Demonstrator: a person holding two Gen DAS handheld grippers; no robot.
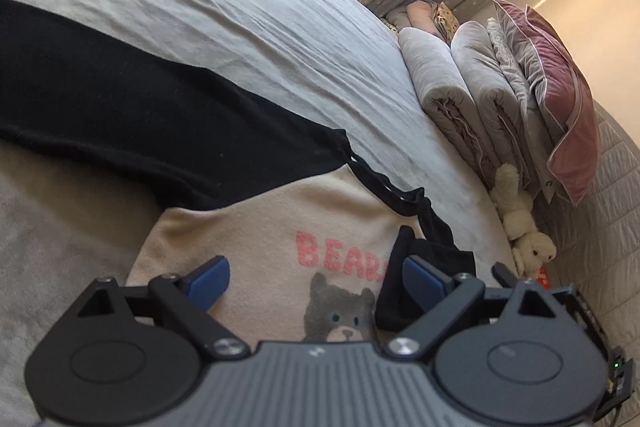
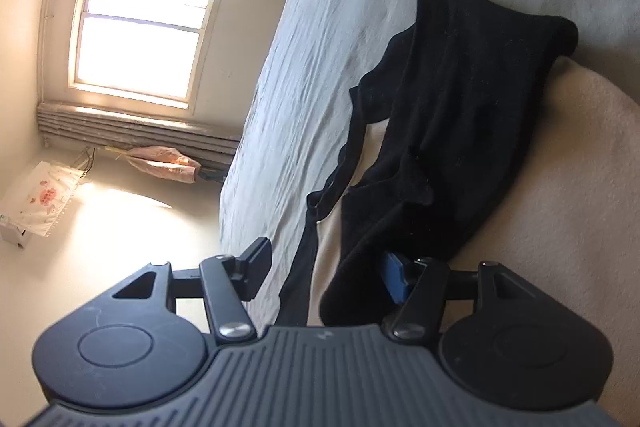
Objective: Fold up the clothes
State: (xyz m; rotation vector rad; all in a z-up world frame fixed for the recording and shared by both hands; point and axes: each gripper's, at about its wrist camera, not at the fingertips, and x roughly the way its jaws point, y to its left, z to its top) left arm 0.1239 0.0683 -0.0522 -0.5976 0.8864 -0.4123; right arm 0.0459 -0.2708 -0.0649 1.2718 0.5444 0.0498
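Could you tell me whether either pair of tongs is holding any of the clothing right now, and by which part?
Nothing is held. The left tongs stand open over the bear sweater; the right tongs are open, black garment lying loose between them.

Home bedroom: a bed (image 1: 240, 27) with wrinkled grey sheet, folded quilts (image 1: 460, 87) and a pillow (image 1: 560, 99) stacked at its head, a plush toy (image 1: 520, 223), a curtained window (image 2: 140, 27).
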